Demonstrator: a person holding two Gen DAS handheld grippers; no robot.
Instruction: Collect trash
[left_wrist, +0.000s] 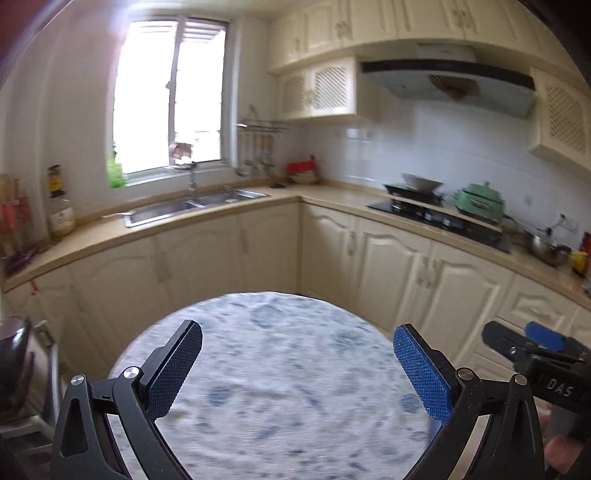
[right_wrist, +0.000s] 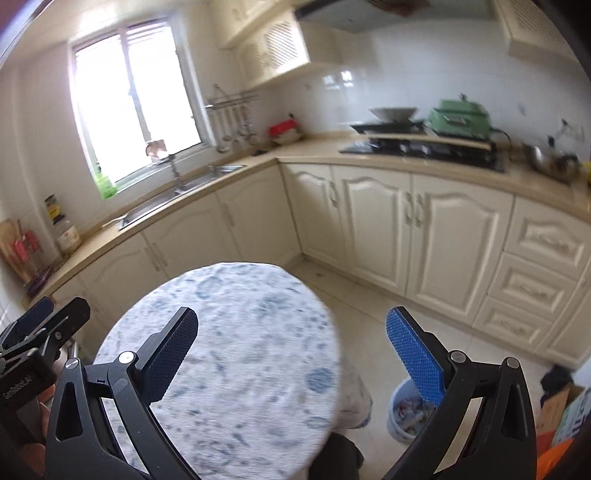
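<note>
A round table with a white and blue cloth (left_wrist: 280, 369) fills the lower middle of both wrist views (right_wrist: 236, 332); no loose trash shows on it. My left gripper (left_wrist: 297, 362) hangs above the cloth, open wide, nothing between its blue pads. My right gripper (right_wrist: 291, 347) is also open and empty, raised over the table's right edge. A light blue bin (right_wrist: 400, 417) holding crumpled scraps stands on the floor right of the table, partly hidden by my right finger. The right gripper's tip (left_wrist: 532, 343) shows at the right edge of the left wrist view.
Cream kitchen cabinets (right_wrist: 388, 229) wrap around behind the table, with a sink (left_wrist: 192, 206) under the window and a stove (left_wrist: 436, 214) with a green pot (left_wrist: 480, 201). A cardboard box and orange bag (right_wrist: 554, 417) sit on the floor at right. A stool with a pot (left_wrist: 18, 362) stands at left.
</note>
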